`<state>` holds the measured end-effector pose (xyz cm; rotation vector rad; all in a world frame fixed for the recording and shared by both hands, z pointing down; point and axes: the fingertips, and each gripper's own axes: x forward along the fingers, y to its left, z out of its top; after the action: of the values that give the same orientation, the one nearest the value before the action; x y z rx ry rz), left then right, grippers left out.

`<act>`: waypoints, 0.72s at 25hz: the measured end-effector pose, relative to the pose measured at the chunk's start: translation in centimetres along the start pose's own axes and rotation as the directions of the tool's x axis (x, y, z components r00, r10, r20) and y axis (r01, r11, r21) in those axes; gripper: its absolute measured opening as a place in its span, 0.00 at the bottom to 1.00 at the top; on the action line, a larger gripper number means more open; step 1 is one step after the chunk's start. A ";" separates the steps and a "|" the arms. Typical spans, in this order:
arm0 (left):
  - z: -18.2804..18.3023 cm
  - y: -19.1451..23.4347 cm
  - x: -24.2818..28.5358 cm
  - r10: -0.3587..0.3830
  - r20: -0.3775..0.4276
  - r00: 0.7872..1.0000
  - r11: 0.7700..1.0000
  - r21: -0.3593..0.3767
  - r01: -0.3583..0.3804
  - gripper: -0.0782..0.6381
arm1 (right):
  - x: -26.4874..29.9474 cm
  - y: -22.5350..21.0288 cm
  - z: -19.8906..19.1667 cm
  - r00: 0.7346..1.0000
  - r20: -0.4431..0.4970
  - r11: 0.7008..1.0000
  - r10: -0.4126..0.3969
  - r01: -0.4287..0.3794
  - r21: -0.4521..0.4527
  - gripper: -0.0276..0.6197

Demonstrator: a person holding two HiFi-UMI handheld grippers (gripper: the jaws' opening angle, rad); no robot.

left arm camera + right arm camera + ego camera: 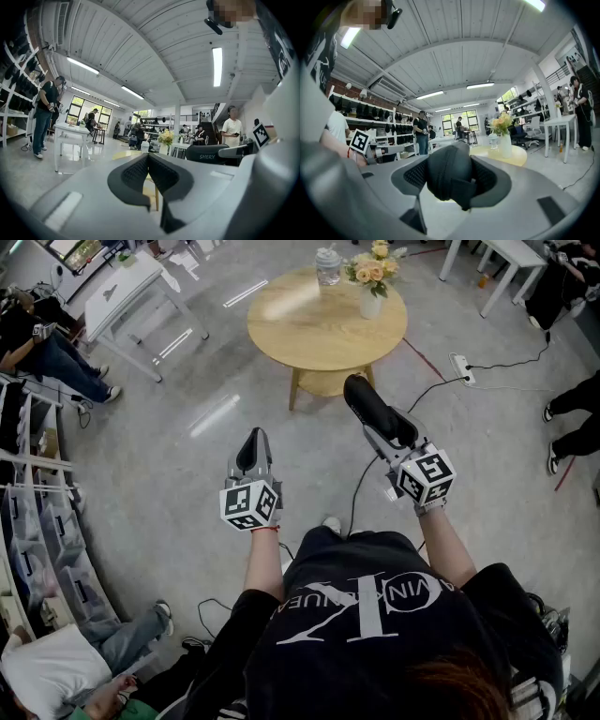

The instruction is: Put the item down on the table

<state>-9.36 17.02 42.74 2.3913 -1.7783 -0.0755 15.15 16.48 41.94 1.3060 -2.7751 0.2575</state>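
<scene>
A black, oblong, padded item (367,404) sticks out forward from my right gripper (380,427), whose jaws are shut on it. In the right gripper view the item (447,176) fills the gap between the pads. It also shows in the left gripper view at the right, as a dark case (206,153) with white lettering. My left gripper (255,444) is held level beside it, its pads (136,173) closed together on nothing. Both grippers hang in the air over the floor, short of the round wooden table (309,334).
On the table stand a white vase of flowers (371,304) and a glass jar (328,266). A white table (127,292) is at the far left, a power strip (462,368) with cables at the right. Shelves (28,521) and people line the room's edges.
</scene>
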 end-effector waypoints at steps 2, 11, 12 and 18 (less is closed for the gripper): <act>0.1 0.0 0.1 -0.005 0.000 1.000 1.000 0.001 0.005 0.13 | 0.1 0.1 0.0 1.000 0.000 1.000 -0.001 0.001 0.000 0.46; 0.9 1.4 1.5 -0.025 0.012 1.000 1.000 0.017 0.025 0.13 | 1.5 -0.2 0.2 0.999 0.016 0.999 -0.031 0.031 0.006 0.46; 1.1 1.7 1.7 -0.028 0.017 0.999 0.999 0.020 0.028 0.13 | 1.7 -0.2 0.3 0.999 0.020 0.999 -0.037 0.037 0.007 0.46; 2.0 3.1 2.4 -0.051 0.046 0.998 0.998 0.034 0.049 0.13 | 2.6 -0.2 1.0 0.996 0.064 0.998 -0.066 0.065 0.006 0.46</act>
<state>-11.91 13.70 41.41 2.4772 -1.7528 -0.1109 13.63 14.23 41.26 1.4277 -2.7782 0.2207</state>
